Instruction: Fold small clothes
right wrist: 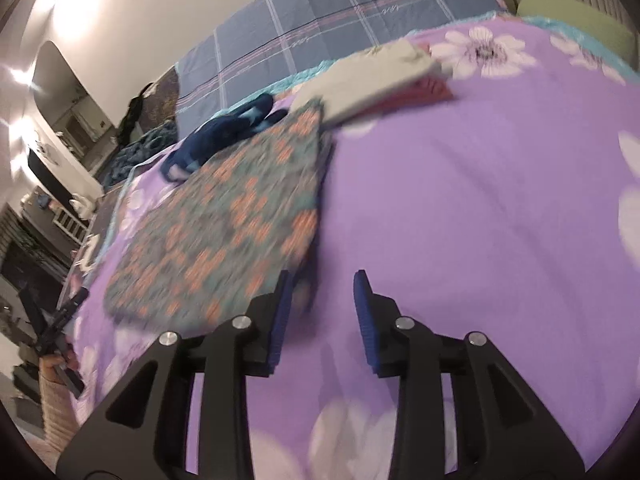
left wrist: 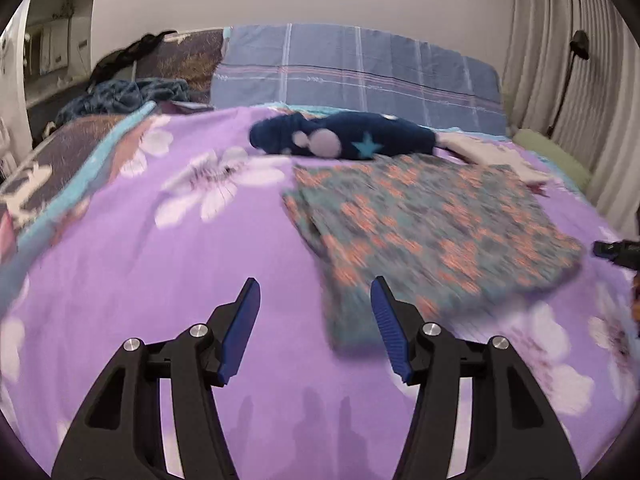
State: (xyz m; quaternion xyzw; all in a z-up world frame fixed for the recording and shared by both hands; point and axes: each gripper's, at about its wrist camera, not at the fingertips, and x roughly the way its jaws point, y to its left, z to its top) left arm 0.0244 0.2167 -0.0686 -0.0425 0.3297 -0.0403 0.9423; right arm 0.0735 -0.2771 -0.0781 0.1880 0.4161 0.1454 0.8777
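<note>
My left gripper (left wrist: 315, 294) and my right gripper (right wrist: 320, 286) both stand apart with nothing between the pads, above the purple bedspread (left wrist: 168, 280). Just ahead the folded flowered cloth (left wrist: 432, 232) lies flat on it. Behind it are a dark blue garment (left wrist: 344, 136) and a folded pale stack (right wrist: 376, 76), then the blue checked pillows (left wrist: 356, 68).

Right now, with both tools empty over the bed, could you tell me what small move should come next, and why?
Probably reach for the dark blue garment behind the patterned cloth. The patterned cloth already lies folded flat and the blue one is bunched, while the left tool and right tool stand open with nothing between them.
</note>
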